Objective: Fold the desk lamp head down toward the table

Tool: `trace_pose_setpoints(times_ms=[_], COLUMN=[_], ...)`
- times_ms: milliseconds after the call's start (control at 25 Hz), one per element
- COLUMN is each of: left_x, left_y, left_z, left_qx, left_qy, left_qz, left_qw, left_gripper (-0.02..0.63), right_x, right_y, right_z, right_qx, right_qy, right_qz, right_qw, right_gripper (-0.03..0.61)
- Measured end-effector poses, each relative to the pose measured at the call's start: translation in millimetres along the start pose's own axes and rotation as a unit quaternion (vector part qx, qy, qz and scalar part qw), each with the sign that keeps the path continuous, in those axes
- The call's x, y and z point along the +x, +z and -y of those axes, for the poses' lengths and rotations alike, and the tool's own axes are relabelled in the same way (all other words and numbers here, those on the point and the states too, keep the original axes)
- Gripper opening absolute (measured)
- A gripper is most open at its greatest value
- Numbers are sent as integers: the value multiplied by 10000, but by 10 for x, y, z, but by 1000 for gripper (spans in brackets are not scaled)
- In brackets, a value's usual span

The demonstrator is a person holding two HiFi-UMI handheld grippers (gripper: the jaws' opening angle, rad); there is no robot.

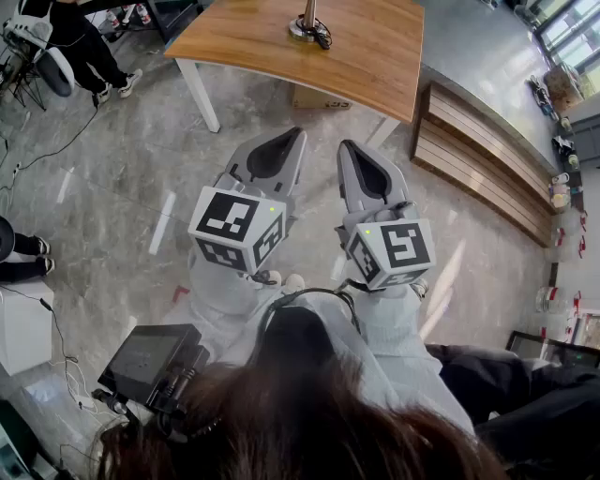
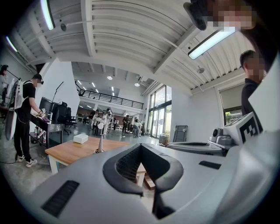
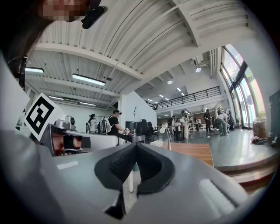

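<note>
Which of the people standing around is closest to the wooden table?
The person in black with white shoes, standing just left of the table; everyone else in view is clearly farther from it.

Wooden table (image 1: pixel 375 56) up ahead, with the desk lamp (image 1: pixel 307 26) standing on its far side. Well short of the table, the left gripper (image 1: pixel 298 133) and right gripper (image 1: pixel 345 146) sit side by side, jaws together, empty, both aimed at it. A cardboard box (image 1: pixel 322 98) sits under the table, and a person (image 1: pixel 84 42) stands off its left end.
</note>
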State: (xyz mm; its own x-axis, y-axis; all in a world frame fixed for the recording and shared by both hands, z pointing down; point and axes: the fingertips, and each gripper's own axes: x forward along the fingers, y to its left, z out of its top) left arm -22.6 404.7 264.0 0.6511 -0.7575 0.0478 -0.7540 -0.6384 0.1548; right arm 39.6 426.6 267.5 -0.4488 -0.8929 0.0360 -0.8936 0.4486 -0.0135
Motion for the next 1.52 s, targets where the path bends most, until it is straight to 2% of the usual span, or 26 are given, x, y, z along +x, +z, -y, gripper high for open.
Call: trace_pose_setpoints(times_ms=[640, 1000, 1280, 1520], left_x=[20, 454, 921, 1602], left_y=[22, -77, -75, 189], left_z=[-74, -181, -730, -1444], left_qx=[18, -57, -68, 59], left_qy=[118, 306, 385, 280], left_qz=[21, -21, -84, -19], left_qw=[9999, 9995, 9992, 9996], left_gripper=[2, 2, 2, 2], right_x=[65, 307, 971, 1841], right_y=[15, -103, -174, -42], right_z=[-28, 355, 604, 1043], right_qx=[85, 101, 132, 107], right_qy=[103, 284, 307, 123], right_qz=[69, -30, -93, 19], right_qw=[9999, 9995, 9994, 9999], right_gripper=[2, 2, 2, 2])
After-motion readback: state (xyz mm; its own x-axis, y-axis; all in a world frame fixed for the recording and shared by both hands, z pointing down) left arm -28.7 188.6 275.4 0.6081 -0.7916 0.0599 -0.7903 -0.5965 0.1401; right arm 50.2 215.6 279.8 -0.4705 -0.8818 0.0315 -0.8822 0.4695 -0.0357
